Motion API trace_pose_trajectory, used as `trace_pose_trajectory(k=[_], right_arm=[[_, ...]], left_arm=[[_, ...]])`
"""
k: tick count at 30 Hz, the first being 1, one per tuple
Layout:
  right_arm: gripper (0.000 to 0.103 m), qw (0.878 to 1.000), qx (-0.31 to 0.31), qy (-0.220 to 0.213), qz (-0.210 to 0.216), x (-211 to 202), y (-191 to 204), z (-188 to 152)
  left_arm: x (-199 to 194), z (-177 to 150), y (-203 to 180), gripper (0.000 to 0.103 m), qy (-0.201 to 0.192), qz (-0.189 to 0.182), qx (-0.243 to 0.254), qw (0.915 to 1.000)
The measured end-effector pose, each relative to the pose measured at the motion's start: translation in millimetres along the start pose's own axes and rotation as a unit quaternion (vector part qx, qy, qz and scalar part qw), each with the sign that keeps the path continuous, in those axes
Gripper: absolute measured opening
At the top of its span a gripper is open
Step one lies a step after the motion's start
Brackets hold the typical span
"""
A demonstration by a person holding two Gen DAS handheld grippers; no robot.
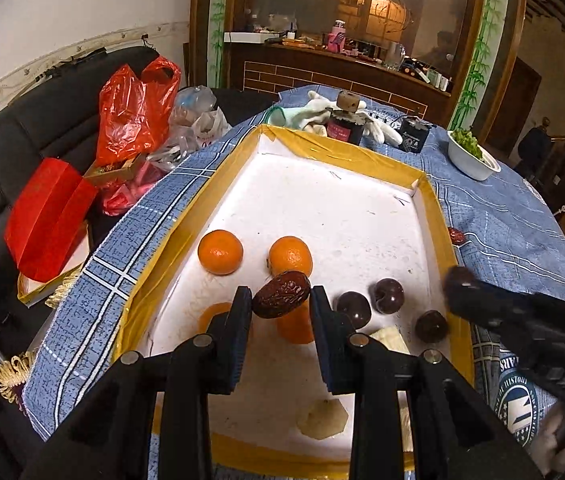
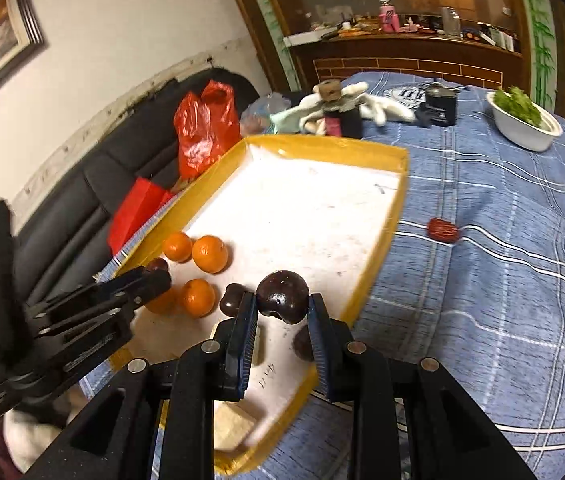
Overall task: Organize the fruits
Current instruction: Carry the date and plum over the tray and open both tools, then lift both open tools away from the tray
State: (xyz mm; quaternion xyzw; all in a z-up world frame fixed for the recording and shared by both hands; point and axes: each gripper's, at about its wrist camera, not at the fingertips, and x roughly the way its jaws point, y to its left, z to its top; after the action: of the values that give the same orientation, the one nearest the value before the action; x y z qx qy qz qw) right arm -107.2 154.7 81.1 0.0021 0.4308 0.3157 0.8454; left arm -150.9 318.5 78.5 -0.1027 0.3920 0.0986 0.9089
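Note:
A white tray with a yellow taped rim (image 1: 434,200) (image 2: 398,200) lies on a blue checked cloth. It holds several oranges (image 1: 220,252) (image 2: 209,253), three dark plums (image 1: 388,295) and pale peeled fruit pieces (image 1: 322,418). My left gripper (image 1: 281,298) hangs over the tray's near part. A wrinkled red date (image 1: 281,294) sits between its pads, with a thin gap at the right pad. My right gripper (image 2: 282,302) is shut on a dark plum (image 2: 282,294) over the tray's near right side. A second red date (image 2: 443,231) lies on the cloth right of the tray.
Behind the tray stand a dark jar (image 1: 344,126), white gloves (image 1: 314,110) and a black box (image 1: 414,136). A white bowl of greens (image 2: 524,118) sits far right. Red bags (image 1: 134,112) lie on a black sofa to the left.

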Motion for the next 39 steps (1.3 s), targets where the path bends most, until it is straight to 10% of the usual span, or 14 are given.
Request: trace_pose_trajectory(k=[2, 8, 23, 39], right_arm=[[0.03, 1.0, -0.004, 0.003, -0.013, 7.0, 4.9, -0.8], [0.058, 1.0, 0.012, 0.0, -0.025, 13.5, 3.8, -0.4], [0.061, 0.994, 0.058, -0.07, -0.053, -51.5, -8.6, -25.9], [0.064, 0.995, 0.031, -0.076, -0.048, -68.7, 4.7, -46.9]], left_arm=[[-6.5, -2.4, 1.1, 0.065, -0.01, 0.004, 0.003, 0.9999], [-26.1, -1.9, -3.1, 0.073, -0.037, 0.009, 0.02, 0.9991], [-78.5, -1.5, -19.1, 0.102, -0.14, 0.091, 0.006, 0.9859], [-95.6, -8.6, -52.1, 0.103, -0.12, 0.059, 0.026, 0.9907]])
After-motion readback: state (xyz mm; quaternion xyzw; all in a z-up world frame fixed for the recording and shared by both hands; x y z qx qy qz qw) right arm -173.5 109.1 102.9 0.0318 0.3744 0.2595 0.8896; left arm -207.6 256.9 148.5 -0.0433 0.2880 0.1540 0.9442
